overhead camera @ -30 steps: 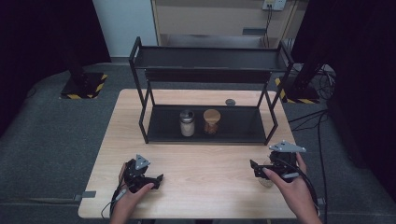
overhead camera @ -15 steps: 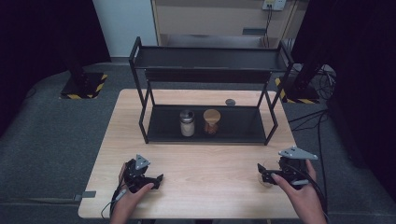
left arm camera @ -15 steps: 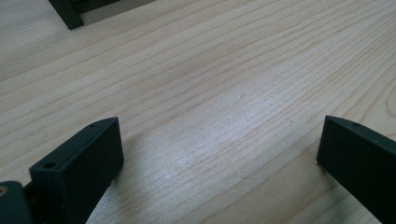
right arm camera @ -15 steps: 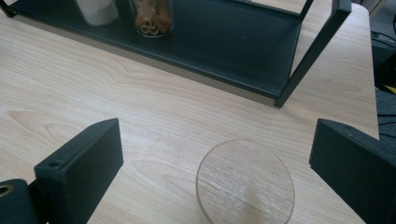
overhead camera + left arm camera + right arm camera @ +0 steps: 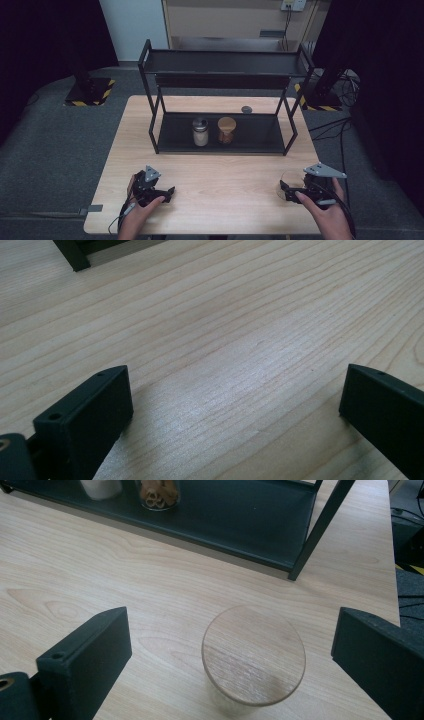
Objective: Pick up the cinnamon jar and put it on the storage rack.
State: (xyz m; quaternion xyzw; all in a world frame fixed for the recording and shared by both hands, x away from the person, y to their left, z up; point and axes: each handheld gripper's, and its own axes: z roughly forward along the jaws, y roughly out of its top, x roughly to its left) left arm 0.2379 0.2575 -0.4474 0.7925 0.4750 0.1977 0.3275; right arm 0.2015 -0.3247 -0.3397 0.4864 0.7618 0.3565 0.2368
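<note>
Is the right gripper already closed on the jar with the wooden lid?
No, in the right gripper view the right gripper has its jaws wide apart, with clear gaps on both sides of the jar.

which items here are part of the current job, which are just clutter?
In play:
- right gripper, fingers open either side of the jar
- glass jar with wooden lid, standing on the table

Lying about:
- left gripper, open over bare wood
- black rack
- white-filled jar and cork-lidded jar on its lower shelf
- small dark disc behind the rack
</note>
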